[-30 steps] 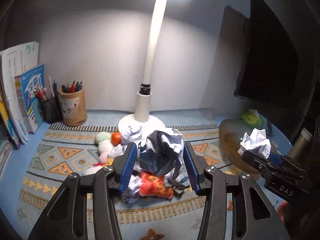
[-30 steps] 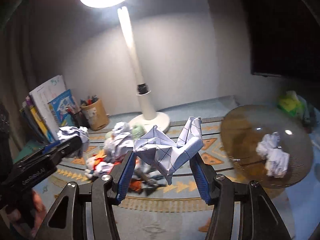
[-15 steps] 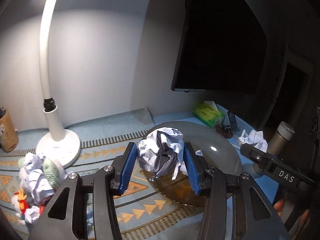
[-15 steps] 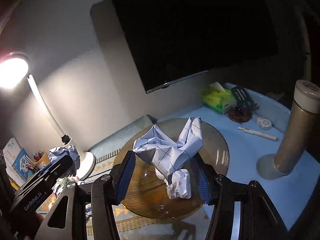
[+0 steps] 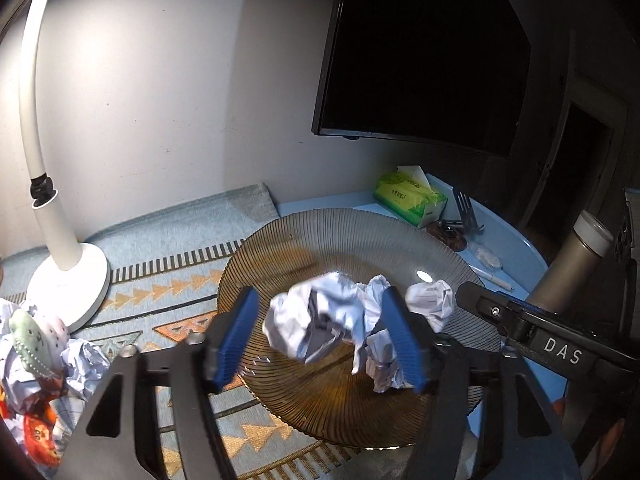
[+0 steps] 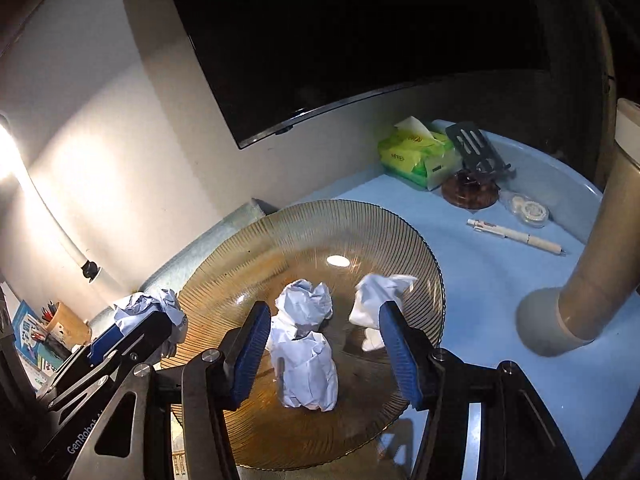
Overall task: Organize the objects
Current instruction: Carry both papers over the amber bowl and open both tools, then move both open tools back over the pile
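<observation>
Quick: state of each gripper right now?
Left gripper: open, jaws just opening, paper ball loose between them.
Right gripper: open; crumpled sheet touches one pad only, not clamped.

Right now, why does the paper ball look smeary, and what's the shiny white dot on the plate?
Left wrist view: the paper ball is smeared by motion blur between the open left tongs. Both views: the white dot is lamp glare on the glass plate. Right wrist view: the lamp burns out the left edge; the screen is black.
</observation>
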### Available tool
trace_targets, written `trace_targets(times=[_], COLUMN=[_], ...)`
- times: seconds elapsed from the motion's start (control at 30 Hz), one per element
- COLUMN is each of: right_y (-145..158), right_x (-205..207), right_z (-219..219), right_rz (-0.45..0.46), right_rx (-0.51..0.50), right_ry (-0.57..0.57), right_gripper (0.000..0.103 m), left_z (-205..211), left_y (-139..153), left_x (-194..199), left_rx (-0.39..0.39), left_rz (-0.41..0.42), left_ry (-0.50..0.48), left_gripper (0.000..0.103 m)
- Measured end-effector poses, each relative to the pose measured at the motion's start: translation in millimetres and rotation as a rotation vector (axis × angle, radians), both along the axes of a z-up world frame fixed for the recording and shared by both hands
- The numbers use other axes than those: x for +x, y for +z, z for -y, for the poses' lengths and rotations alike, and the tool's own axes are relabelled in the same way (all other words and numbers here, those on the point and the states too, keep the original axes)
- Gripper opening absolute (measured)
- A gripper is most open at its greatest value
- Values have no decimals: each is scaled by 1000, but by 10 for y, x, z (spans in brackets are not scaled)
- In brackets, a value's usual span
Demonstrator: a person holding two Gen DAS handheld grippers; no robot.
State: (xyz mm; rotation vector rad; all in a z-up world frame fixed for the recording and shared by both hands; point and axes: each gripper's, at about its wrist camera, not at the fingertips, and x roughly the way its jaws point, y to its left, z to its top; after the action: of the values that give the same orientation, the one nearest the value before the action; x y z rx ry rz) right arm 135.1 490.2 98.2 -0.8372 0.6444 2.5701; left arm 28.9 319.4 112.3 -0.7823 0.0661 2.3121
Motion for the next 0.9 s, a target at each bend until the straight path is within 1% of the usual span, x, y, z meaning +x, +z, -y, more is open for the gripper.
trace_targets(times=[0.03, 0.07, 0.27, 0.37, 0.43, 0.5, 0.57, 0.63, 0.73, 0.83, 0.9], right_y=[-13, -21, 21, 92, 140, 183, 209, 219, 190, 102, 15], right_x=[1, 9, 56, 75, 79, 77, 65, 44, -19, -134, -214], right_z=[-21, -32, 20, 141, 260, 412, 576, 744, 1062, 1470, 1744], right_rz=[0, -3, -22, -43, -55, -70, -80, -93, -99, -86, -85], right_rx=[-13, -23, -30, -21, -12, 2, 10, -5, -15, -1, 3], right_ry=[2, 3, 16, 44, 69, 101, 131, 175, 245, 337, 399], right_gripper=[56, 58, 65, 71, 71, 71, 72, 74, 75, 75, 75], left_z=[26, 59, 273, 511, 725, 988, 1289, 1634, 2131, 2662, 2956], left_y=[3, 16, 111, 178, 221, 261, 292, 311, 303, 180, 24], left_x=[9, 27, 75, 151, 210, 258, 287, 322, 385, 437, 421], left_rx=[7, 21, 24, 27, 27, 28, 35, 41, 14, -12, -51], left_rz=[-3, -11, -8, -19, -37, -46, -52, -64, -93, -101, -89], left_ry=[6, 9, 16, 44, 82, 139, 222, 308, 433, 558, 626], left_gripper=[95, 97, 97, 97, 97, 97, 101, 102, 102, 102, 102])
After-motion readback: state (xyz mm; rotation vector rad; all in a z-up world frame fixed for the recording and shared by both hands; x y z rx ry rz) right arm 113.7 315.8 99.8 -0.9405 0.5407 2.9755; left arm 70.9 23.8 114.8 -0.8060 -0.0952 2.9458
